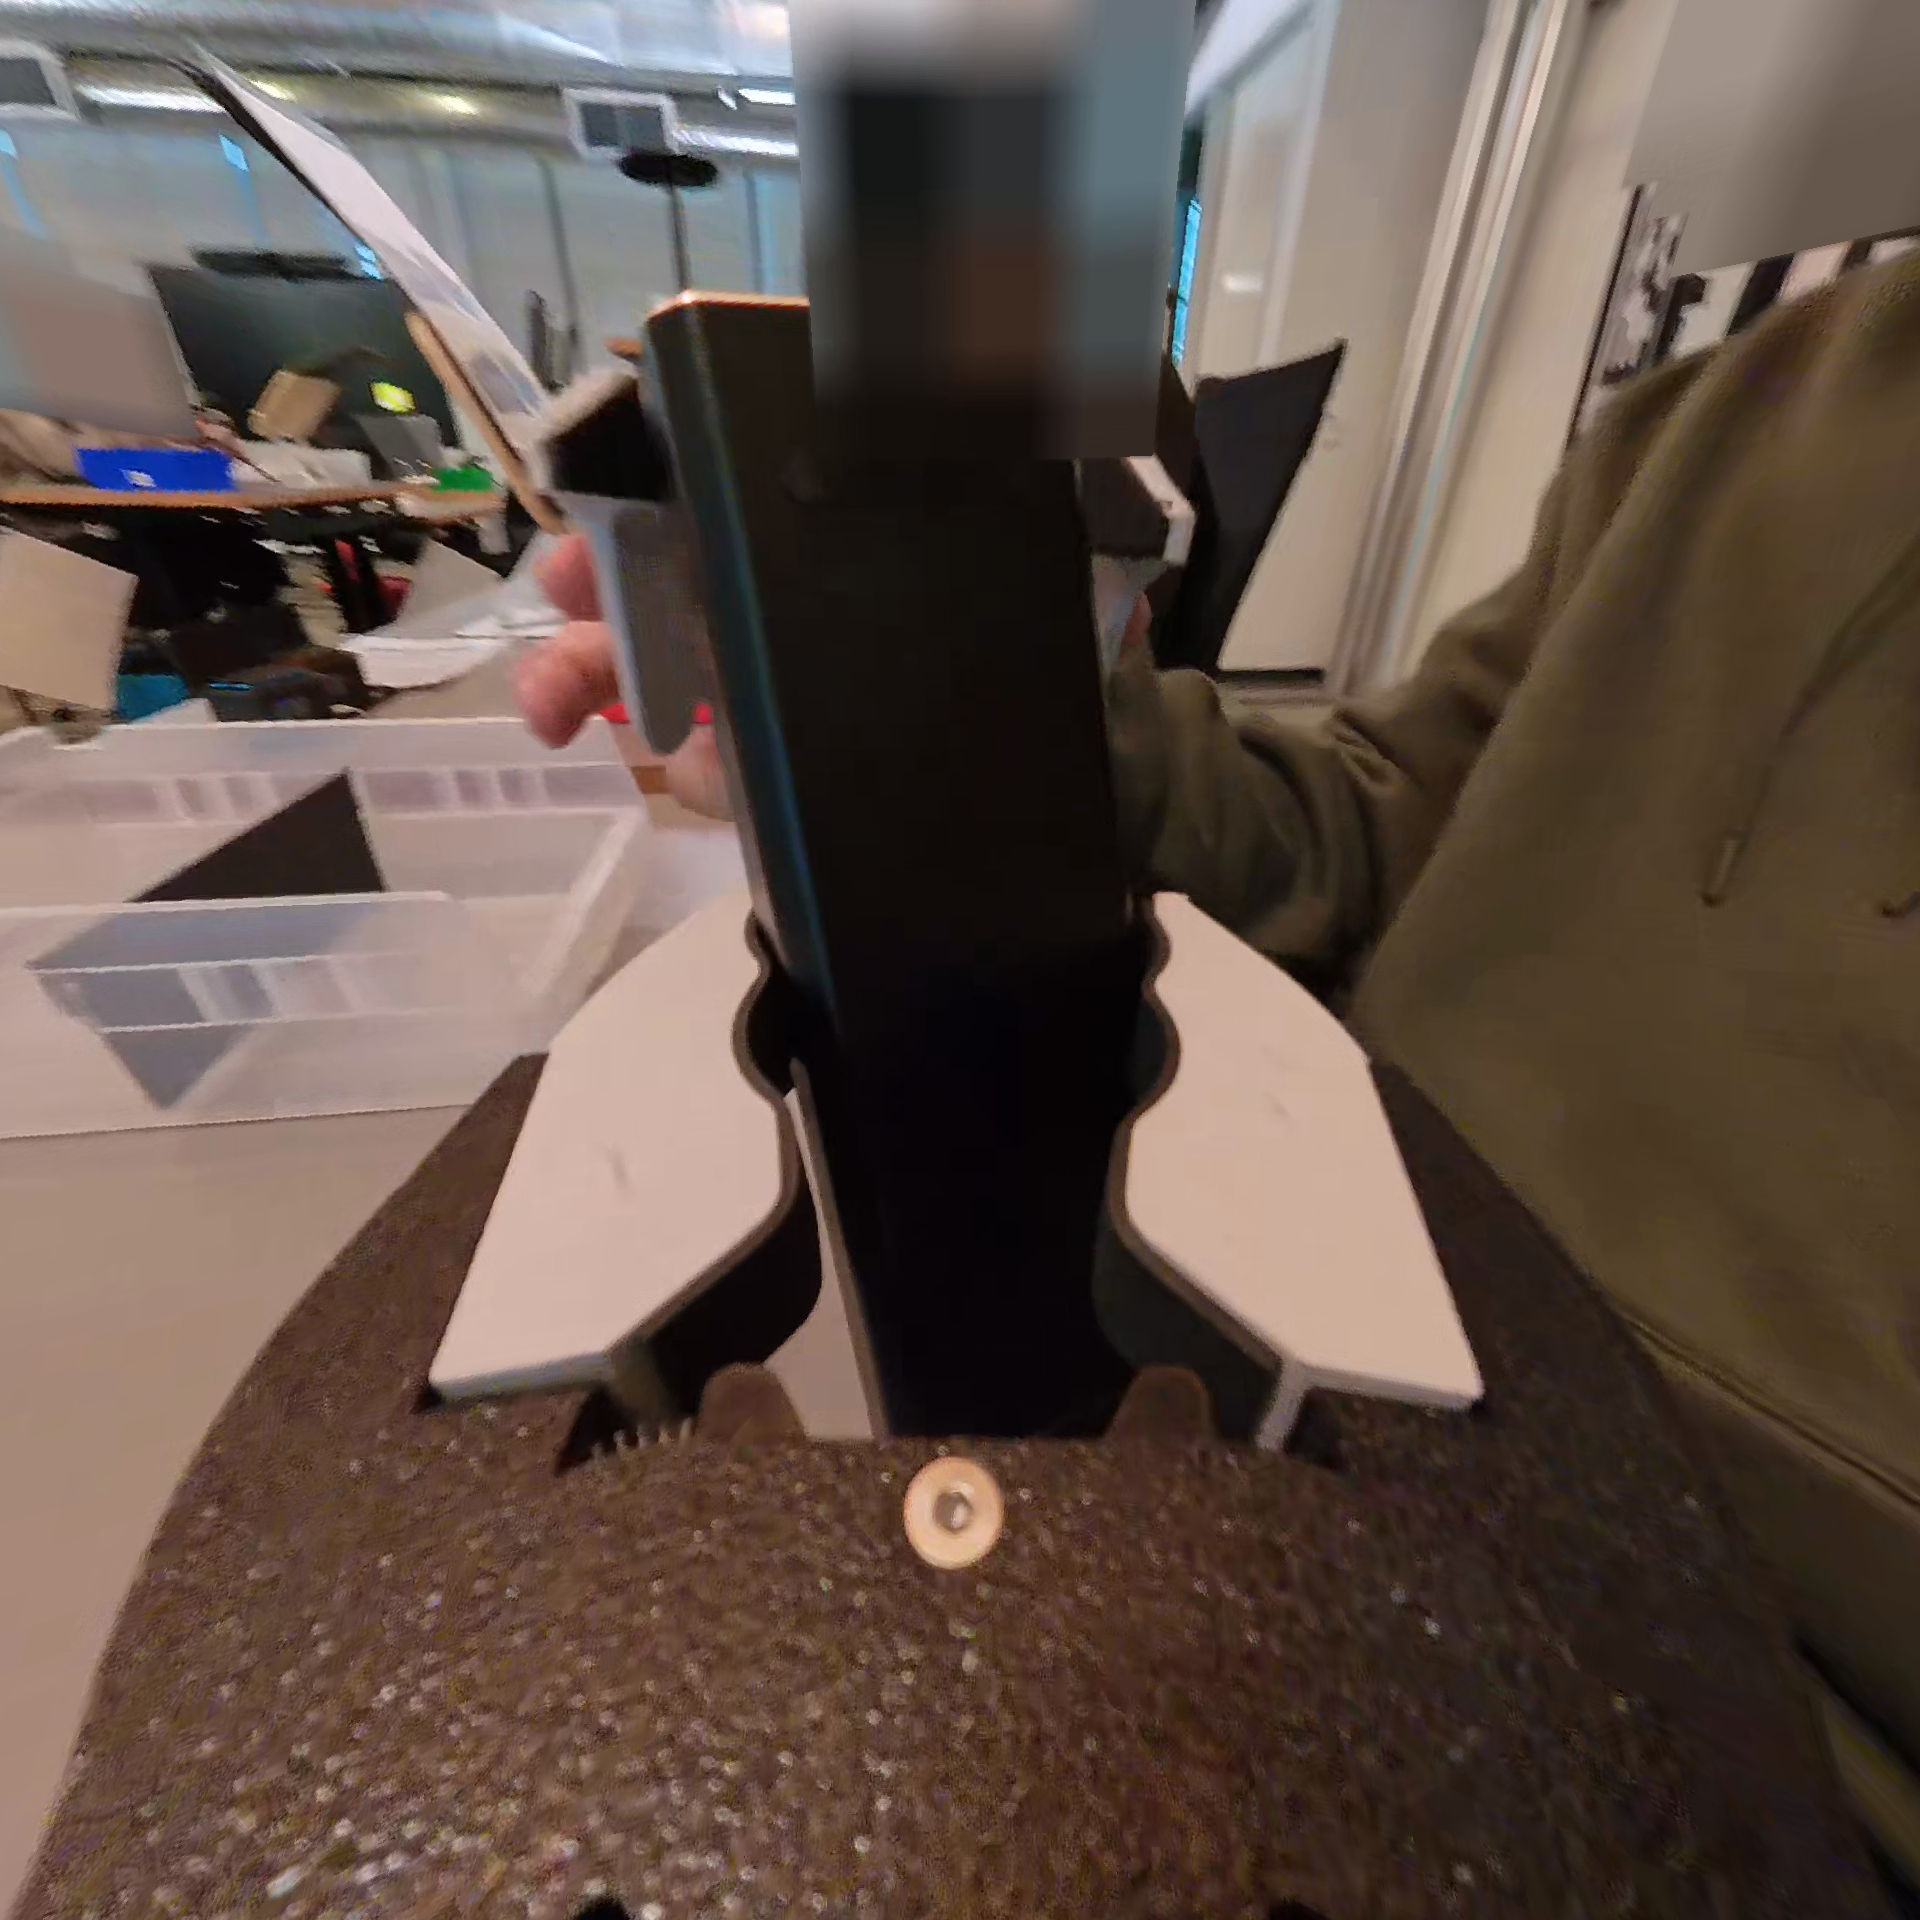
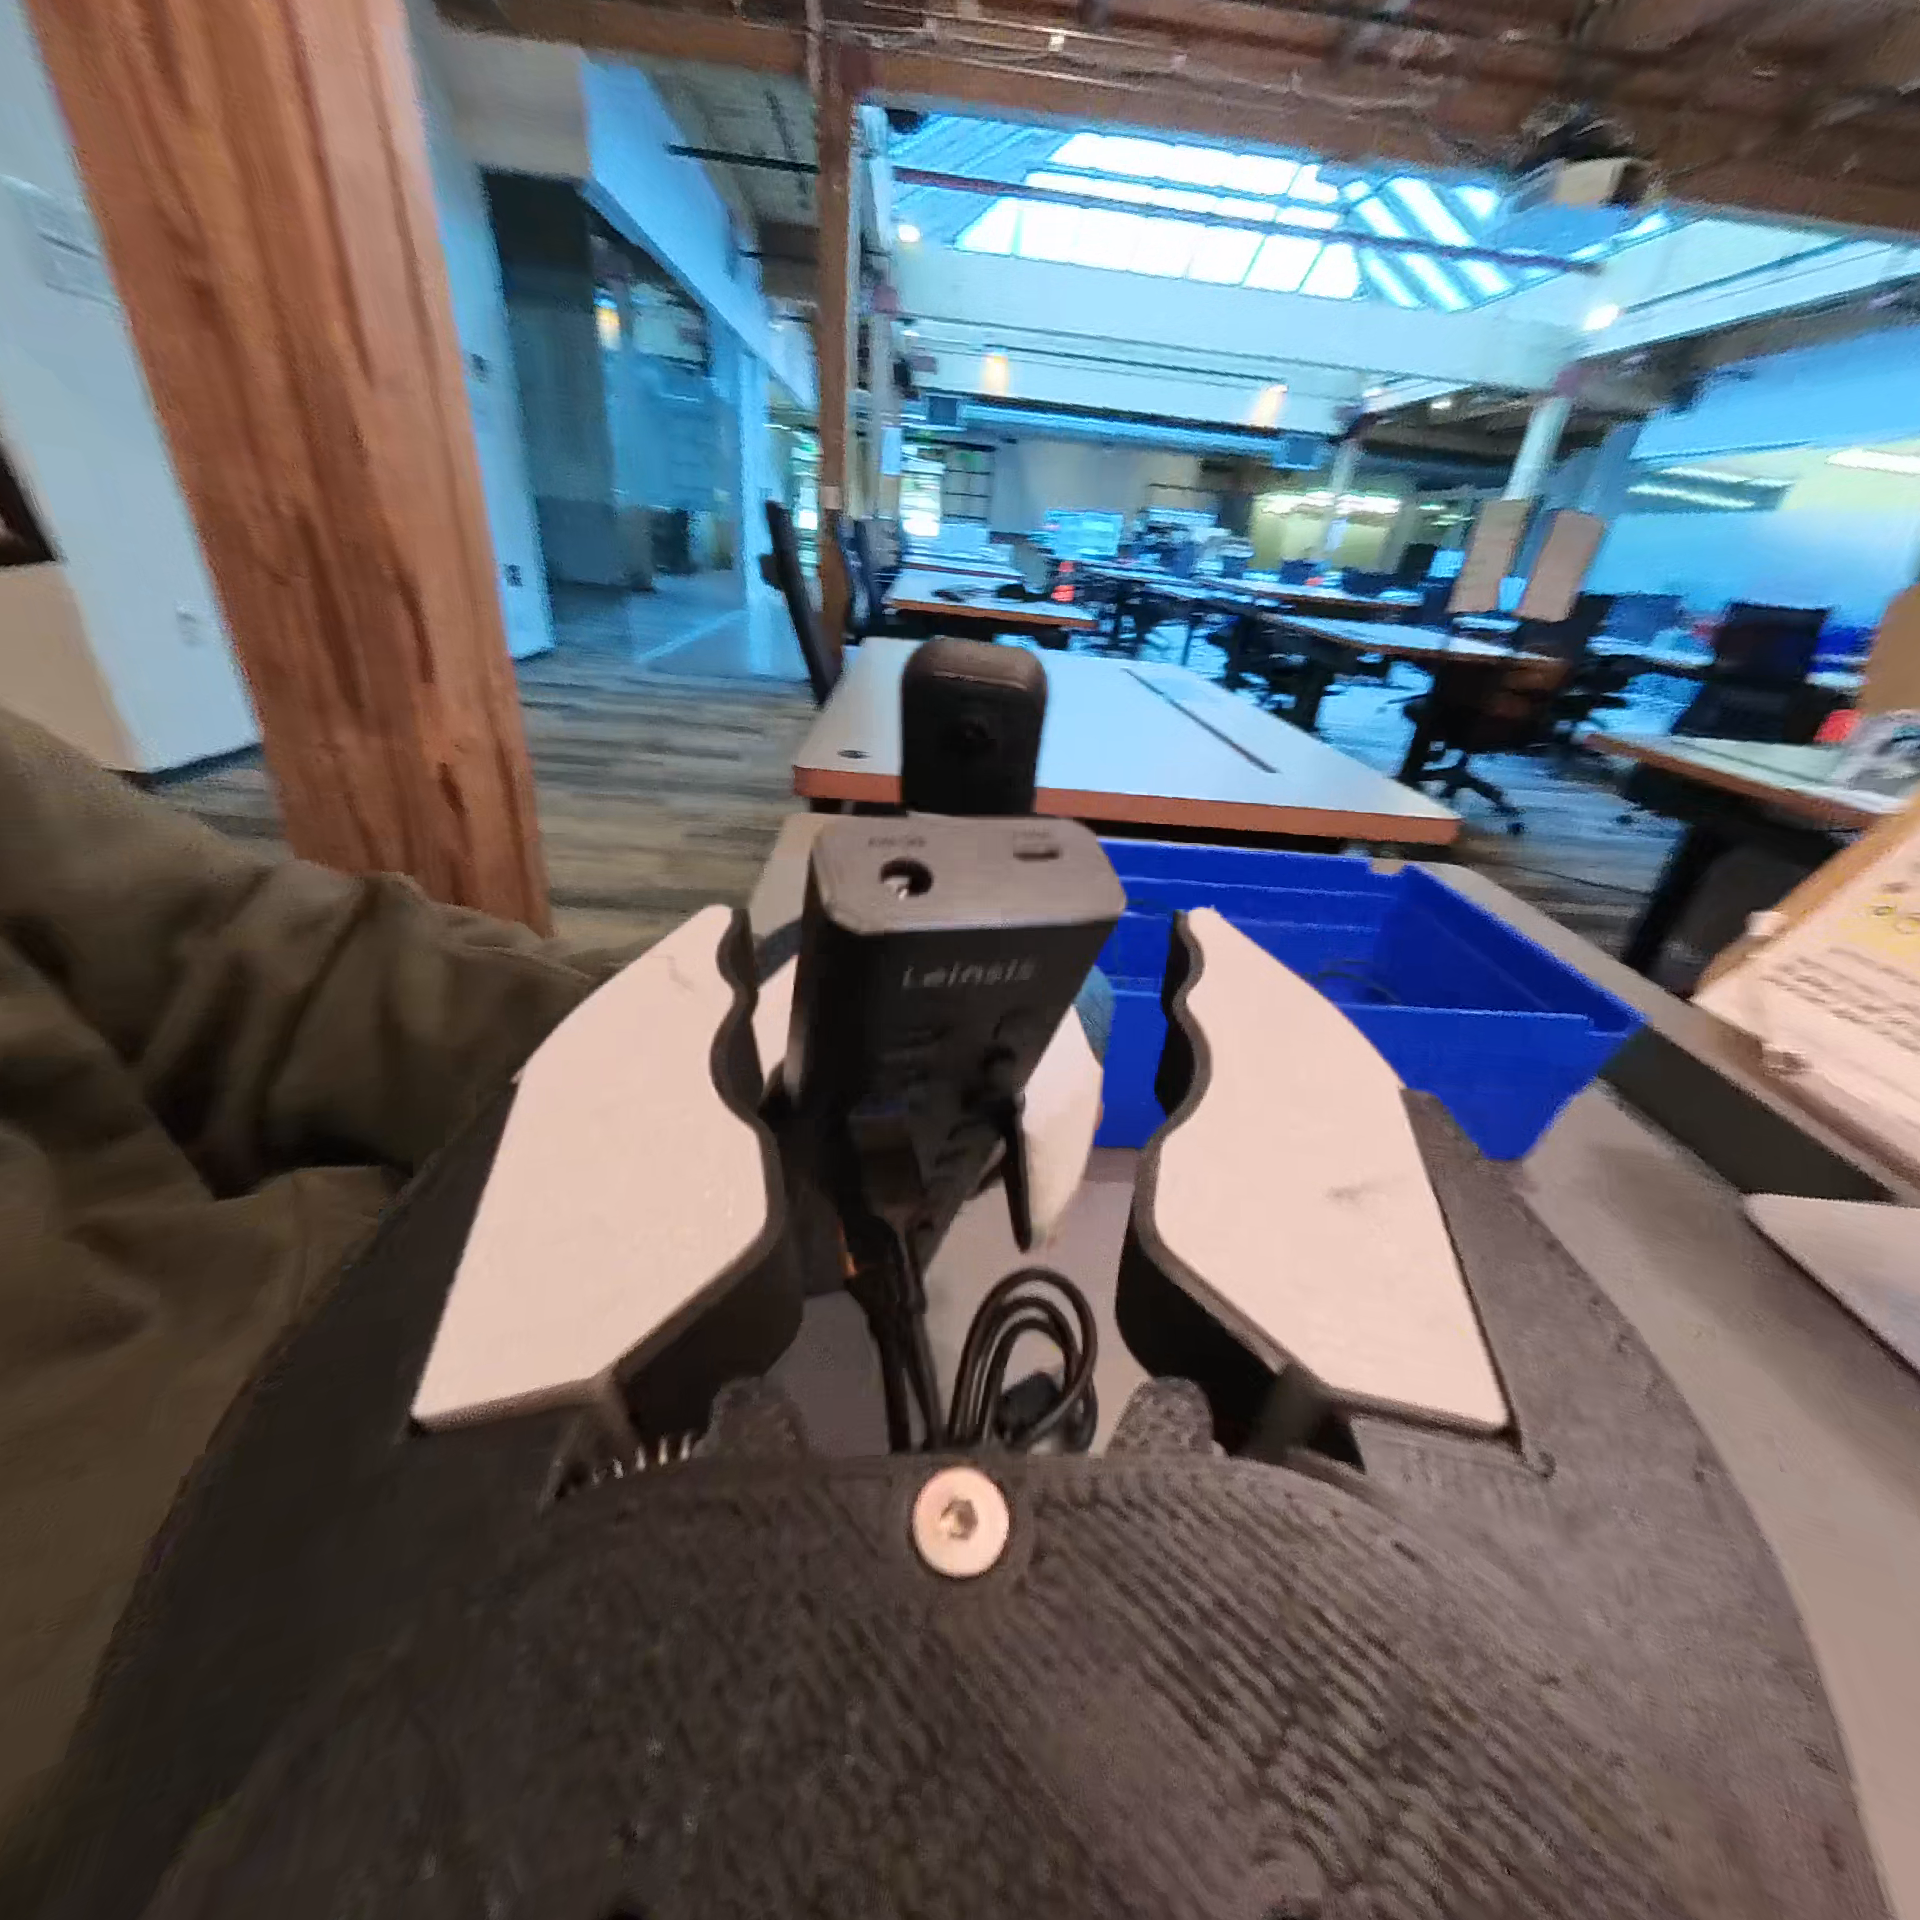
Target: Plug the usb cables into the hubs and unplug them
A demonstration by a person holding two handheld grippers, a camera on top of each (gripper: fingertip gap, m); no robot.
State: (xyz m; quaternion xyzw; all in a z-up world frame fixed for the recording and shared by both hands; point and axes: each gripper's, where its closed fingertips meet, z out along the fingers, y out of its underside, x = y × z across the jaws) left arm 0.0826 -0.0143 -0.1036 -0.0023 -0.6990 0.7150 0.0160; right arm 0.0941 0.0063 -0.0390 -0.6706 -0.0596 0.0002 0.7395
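Left gripper [image 1: 951,1039]: fingers closed on the hub [image 1: 914,727], a long black block filling the frame centre, upper end under a blur patch.
Right gripper [image 2: 961,1029]: fingers parted, gripping nothing; same hub [image 2: 951,997] stands between them without evident contact.
Cable [image 2: 883,1226]: black plug apparently seated in the hub's lower face, centre of frame; slack coiled on the surface [image 2: 1714,1299] just below.
Blue bin [image 2: 1403,997]: right of centre, behind the fingers.
Progress: seemingly plugged in; unplugging left.
Other hubs or cables: none visible.
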